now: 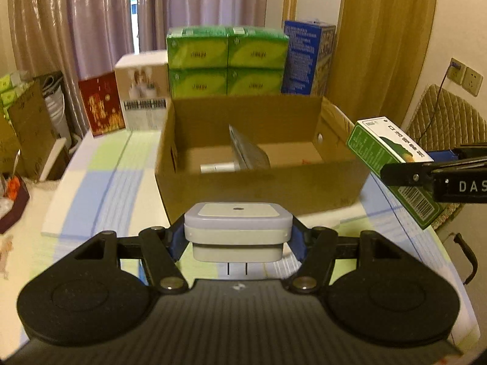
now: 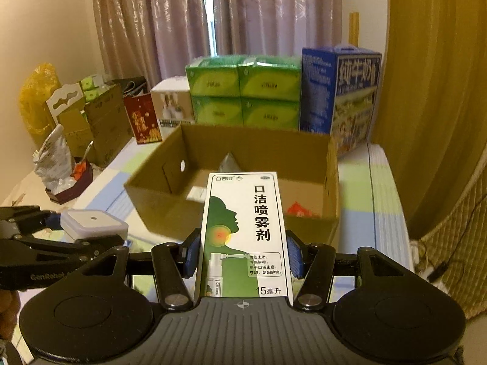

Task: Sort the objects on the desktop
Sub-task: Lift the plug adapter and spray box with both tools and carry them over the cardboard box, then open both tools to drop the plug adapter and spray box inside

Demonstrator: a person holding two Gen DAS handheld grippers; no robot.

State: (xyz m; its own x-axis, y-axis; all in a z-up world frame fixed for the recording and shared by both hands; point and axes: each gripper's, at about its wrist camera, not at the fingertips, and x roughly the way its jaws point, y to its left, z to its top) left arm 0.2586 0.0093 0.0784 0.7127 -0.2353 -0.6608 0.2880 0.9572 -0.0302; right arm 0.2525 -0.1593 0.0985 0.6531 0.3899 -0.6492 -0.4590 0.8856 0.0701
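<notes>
One cardboard box (image 1: pixel 261 182), white tube (image 1: pixel 216 168) inside

Left gripper (image 1: pixel 238 237): jaws part-way closed, blue pads clamped on both sides of a grey square device (image 1: pixel 237 228) held level between them. Right gripper (image 2: pixel 243 255): jaws part-way closed, pads gripping the long sides of a spray box (image 2: pixel 243 234) projecting forward beyond the fingertips.

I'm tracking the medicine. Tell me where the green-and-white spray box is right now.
The spray box is clamped in the right tool, held in the air just in front of the open cardboard box; the left wrist view shows it at the far right.
</notes>
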